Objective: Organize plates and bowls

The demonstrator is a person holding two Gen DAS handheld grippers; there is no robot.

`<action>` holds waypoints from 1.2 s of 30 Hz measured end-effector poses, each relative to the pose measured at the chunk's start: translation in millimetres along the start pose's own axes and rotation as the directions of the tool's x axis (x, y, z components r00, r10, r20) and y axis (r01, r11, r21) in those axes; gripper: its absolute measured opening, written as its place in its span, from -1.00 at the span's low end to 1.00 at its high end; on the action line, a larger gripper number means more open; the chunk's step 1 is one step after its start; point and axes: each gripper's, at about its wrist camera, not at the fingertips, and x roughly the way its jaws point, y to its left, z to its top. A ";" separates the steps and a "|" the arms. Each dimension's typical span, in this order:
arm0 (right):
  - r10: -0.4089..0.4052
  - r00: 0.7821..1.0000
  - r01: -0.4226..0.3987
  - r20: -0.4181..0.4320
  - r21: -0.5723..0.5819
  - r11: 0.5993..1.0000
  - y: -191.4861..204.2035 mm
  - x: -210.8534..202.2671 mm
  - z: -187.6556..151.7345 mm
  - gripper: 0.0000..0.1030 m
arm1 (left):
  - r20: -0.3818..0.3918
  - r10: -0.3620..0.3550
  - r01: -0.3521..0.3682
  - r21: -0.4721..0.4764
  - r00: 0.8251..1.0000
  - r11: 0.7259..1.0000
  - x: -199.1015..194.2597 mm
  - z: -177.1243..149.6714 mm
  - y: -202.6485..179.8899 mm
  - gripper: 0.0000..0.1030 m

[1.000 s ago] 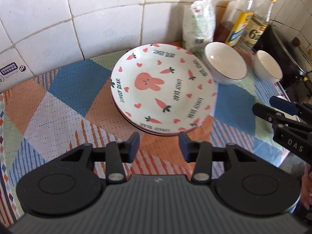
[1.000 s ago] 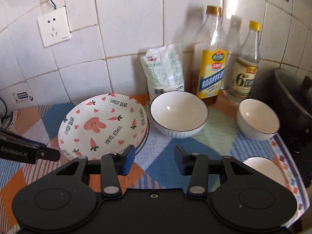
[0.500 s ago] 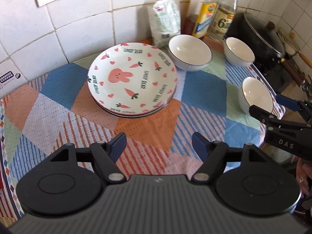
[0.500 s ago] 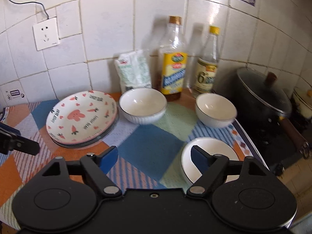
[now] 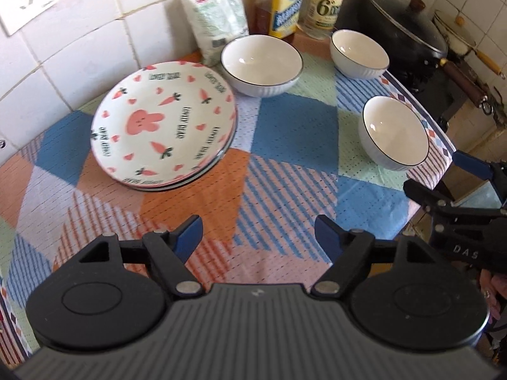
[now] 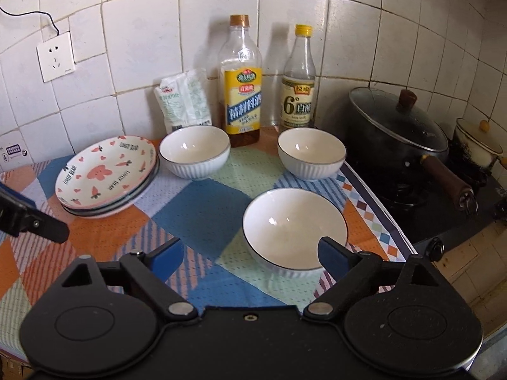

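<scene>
So my bunny-and-carrot plates [image 5: 163, 126] sat stacked at about 10 o'clock on the patchwork cloth [image 5: 294, 133], with three white ribbed bowls, the nearest bowl [image 6: 294, 228] at 1 o'clock. White tiled wall behind. Only the right cam caught the bottle caps and the small pot [image 6: 477, 145]. Left gripper [image 5: 258, 231] and right gripper [image 6: 250, 253] were both spreading wider, nothing pinched.
</scene>
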 end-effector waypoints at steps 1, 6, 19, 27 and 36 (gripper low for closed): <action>0.003 1.000 -0.003 -0.004 0.000 1.000 -2.3 2.6 -2.7 0.84 | -0.004 0.002 -0.002 0.005 1.000 1.000 4.2 1.9 -3.7 0.50; 0.029 0.999 -0.028 -0.036 0.029 0.999 -12.6 22.3 -13.9 0.84 | -0.020 -0.006 0.006 0.024 1.000 1.000 28.5 10.5 -22.1 0.50; -0.028 0.999 0.030 -0.027 0.062 0.998 -33.8 61.8 -26.9 0.91 | 0.078 -0.131 0.133 -0.010 0.988 0.991 82.4 43.6 -69.2 0.49; -0.013 0.998 0.019 -0.061 0.099 0.995 -46.4 87.9 -30.6 0.91 | 0.065 -0.197 0.200 -0.038 0.978 0.979 120.1 57.8 -90.0 0.42; 0.019 0.999 -0.016 -0.028 0.109 0.994 -43.1 113.5 -33.4 0.92 | 0.025 -0.246 0.246 0.003 0.969 0.969 146.6 65.8 -111.6 -0.33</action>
